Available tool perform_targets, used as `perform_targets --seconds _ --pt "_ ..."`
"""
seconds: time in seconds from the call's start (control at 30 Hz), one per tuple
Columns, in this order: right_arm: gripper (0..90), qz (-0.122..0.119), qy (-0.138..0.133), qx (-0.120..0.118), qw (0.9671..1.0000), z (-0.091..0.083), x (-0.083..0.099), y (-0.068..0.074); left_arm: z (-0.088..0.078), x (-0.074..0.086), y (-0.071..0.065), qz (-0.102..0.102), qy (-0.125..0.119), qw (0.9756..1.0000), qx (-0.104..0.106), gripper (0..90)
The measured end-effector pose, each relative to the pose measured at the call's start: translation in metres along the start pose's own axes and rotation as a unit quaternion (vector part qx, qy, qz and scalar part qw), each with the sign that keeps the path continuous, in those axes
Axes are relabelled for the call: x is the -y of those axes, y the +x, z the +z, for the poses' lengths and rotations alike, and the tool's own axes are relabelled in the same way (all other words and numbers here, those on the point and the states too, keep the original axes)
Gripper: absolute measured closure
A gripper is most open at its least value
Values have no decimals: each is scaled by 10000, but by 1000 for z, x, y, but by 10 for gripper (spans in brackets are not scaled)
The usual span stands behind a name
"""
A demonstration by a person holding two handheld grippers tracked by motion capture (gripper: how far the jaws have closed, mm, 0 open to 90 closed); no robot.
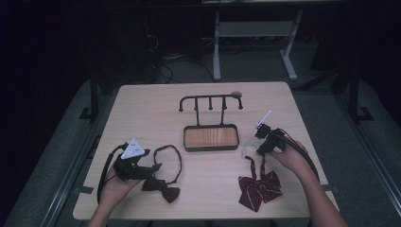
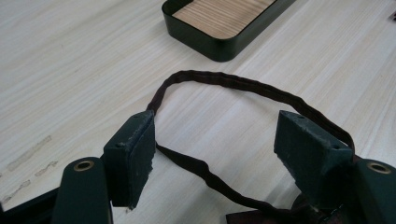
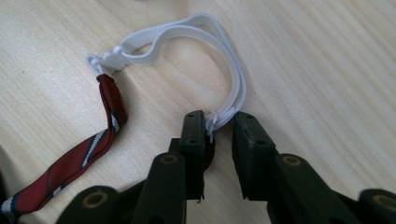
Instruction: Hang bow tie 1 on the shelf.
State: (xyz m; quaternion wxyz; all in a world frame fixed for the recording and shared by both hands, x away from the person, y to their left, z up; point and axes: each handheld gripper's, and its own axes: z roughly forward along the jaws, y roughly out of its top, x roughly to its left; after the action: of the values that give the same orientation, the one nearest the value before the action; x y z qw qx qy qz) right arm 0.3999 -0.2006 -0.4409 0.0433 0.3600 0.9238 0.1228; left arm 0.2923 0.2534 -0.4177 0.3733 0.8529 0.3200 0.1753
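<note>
Wooden table [image 1: 142,113]: black tray [image 1: 211,137] empty, under hook rack [image 1: 211,101].

Dark room; white-legged table [image 1: 255,28] behind, perhaps.

Black hook stand [image 1: 210,101] over wood-lined tray [image 1: 211,137], table [image 1: 142,118] centre.

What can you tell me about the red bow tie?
The red bow tie looks like cloth, dark red with white and navy stripes. It lies flat on the table near the front right. Its striped strap joins a white elastic loop. The right tool has that loop between its jaws, not quite pinched.
</note>
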Motion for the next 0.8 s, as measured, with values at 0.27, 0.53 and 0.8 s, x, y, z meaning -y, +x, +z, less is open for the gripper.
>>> perform_targets --seconds 0.27,0.53,0.8 --pt "821 -90 25 -115 9999 0 0 2 0 0 0 31 10 10000 -19 297" --pt "827 -149 -210 -205 9995 -11 3 5 2 -1 -2 59 41 10000 -2 297" --pt "828 -328 -410 -309 9981 -29 7 8 1 -1 -3 44 20 10000 -7 297"
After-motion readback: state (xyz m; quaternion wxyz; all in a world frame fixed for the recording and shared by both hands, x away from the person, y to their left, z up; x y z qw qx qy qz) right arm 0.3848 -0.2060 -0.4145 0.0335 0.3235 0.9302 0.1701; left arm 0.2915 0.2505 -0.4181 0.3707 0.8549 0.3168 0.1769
